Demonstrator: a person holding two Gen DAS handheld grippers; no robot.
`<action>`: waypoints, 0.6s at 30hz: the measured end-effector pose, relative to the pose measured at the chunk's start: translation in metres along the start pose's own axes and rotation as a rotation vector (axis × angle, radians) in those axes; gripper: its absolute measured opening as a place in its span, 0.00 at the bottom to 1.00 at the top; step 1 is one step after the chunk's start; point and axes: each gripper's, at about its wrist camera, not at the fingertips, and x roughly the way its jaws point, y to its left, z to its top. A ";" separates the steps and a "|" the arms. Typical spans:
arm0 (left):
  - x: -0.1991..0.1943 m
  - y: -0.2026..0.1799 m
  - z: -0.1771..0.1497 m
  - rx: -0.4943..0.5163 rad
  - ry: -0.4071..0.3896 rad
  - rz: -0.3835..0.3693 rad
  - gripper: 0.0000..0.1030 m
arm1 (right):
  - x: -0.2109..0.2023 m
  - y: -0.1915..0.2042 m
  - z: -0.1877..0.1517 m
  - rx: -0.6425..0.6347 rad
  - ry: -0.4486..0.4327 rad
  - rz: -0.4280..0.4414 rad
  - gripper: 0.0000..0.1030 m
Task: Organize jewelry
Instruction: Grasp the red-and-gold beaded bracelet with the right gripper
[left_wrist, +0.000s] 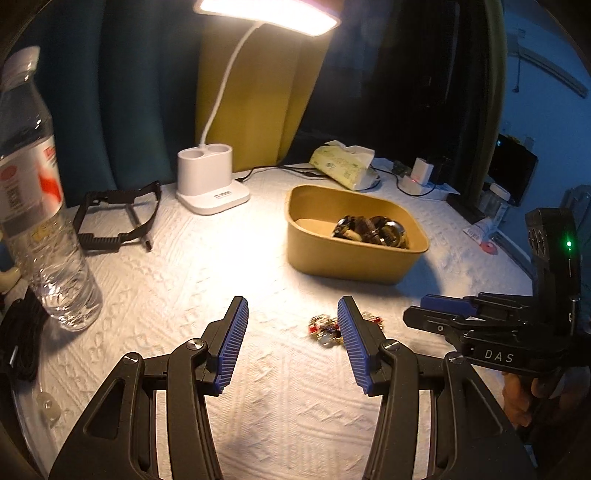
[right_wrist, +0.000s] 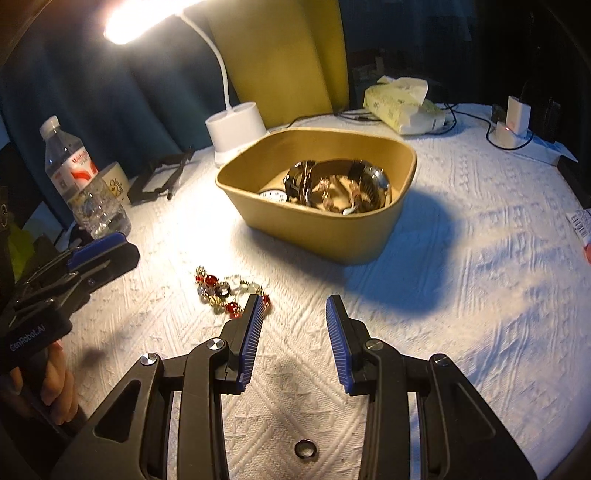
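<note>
While both gape, left tool (left_wrist: 293, 314), right tool (right_wrist: 295, 315), empty

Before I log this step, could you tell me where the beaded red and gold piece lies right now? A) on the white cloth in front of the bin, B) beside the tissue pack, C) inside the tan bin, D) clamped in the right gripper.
A: the beaded piece lies loose on the white cloth, nearer than the tan bin, and the right gripper is open and empty.

Bracelet (right_wrist: 227, 293) on cloth (right_wrist: 461, 295) before box (right_wrist: 369, 240); lamp (right_wrist: 236, 125) behind box; bottle (right_wrist: 79, 177) far left
</note>
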 end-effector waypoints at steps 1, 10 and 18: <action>0.000 0.002 -0.001 -0.006 0.000 0.001 0.52 | 0.002 0.001 -0.001 -0.001 0.008 -0.004 0.35; 0.005 0.015 -0.004 -0.051 0.024 -0.014 0.52 | 0.020 0.014 0.001 -0.026 0.041 -0.017 0.35; 0.010 0.024 -0.005 -0.086 0.039 -0.008 0.52 | 0.035 0.028 0.012 -0.089 0.063 -0.019 0.34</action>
